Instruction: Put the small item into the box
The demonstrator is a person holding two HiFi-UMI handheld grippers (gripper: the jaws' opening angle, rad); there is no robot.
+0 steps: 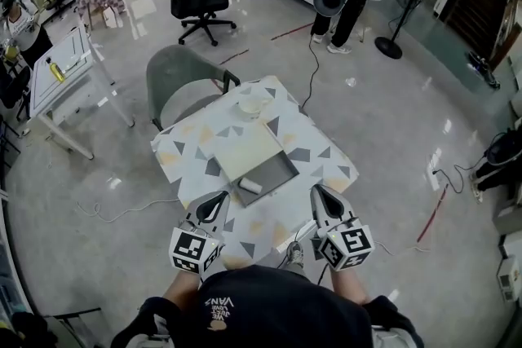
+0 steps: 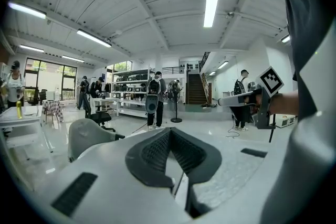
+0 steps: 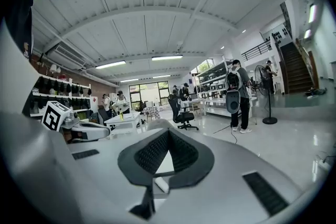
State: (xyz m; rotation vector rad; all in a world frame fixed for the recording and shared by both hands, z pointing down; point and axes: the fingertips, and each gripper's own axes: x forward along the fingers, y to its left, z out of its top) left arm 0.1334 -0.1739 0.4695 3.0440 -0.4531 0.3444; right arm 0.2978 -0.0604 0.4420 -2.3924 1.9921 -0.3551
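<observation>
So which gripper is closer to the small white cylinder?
Left. The left gripper sits just short of the small white cylinder, on its near-left side; the right gripper is farther off, to its near right.

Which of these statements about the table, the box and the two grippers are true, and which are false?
1. The box on the table is closed. False: it lies open.
2. A grey chair stands at the table's far side. True.
3. The right gripper has its jaws wide apart. False: they are together and empty.
4. The left gripper holds the small white item. False: its jaws are shut and empty, and the item lies at the box's near corner.
5. Both grippers are over the table's near edge. True.
</observation>
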